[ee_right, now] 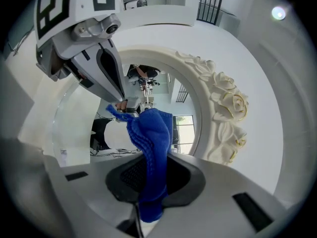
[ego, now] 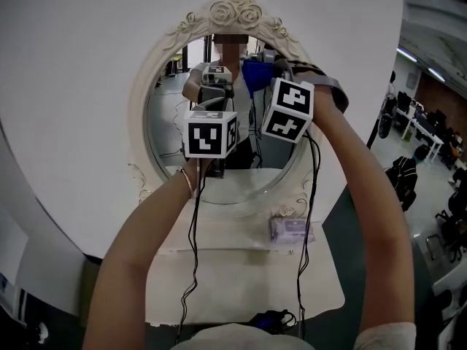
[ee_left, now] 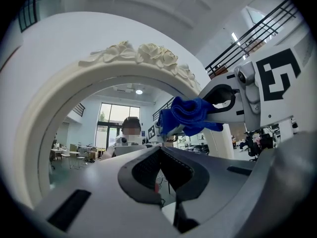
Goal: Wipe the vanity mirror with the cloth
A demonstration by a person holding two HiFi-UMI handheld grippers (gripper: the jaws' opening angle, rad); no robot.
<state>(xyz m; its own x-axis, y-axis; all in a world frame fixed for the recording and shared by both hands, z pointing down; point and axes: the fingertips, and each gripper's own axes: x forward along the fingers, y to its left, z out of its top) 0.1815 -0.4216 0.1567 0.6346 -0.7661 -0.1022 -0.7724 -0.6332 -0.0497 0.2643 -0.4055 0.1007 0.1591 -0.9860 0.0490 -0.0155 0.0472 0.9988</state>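
Blue cloth (ee_right: 151,133) is clamped in the right gripper (ee_right: 151,176). The jaws are pinched tight on a fold, one bunch sticks out past the tips and a short tail hangs behind the pads. In the head view the cloth (ego: 254,75) sits high on the right of the vanity mirror (ego: 171,108), just under the rose crest (ego: 237,9) of the white frame. It's up against the glass or just off it; we cannot tell whether it touches (its reflection sits right beside it in the left gripper view).

Left gripper (ee_left: 161,170) has its jaws together with nothing between the pads. We see it in front of the lower middle of the glass, just beside the right one and lower, and it points at the mirror.

Both arms are raised and black cables (ego: 191,268) hang down from the grippers. The mirror stands on a white surface (ego: 241,268). A small pale packet (ego: 290,230) lies on that surface at the foot of the frame, on the right.
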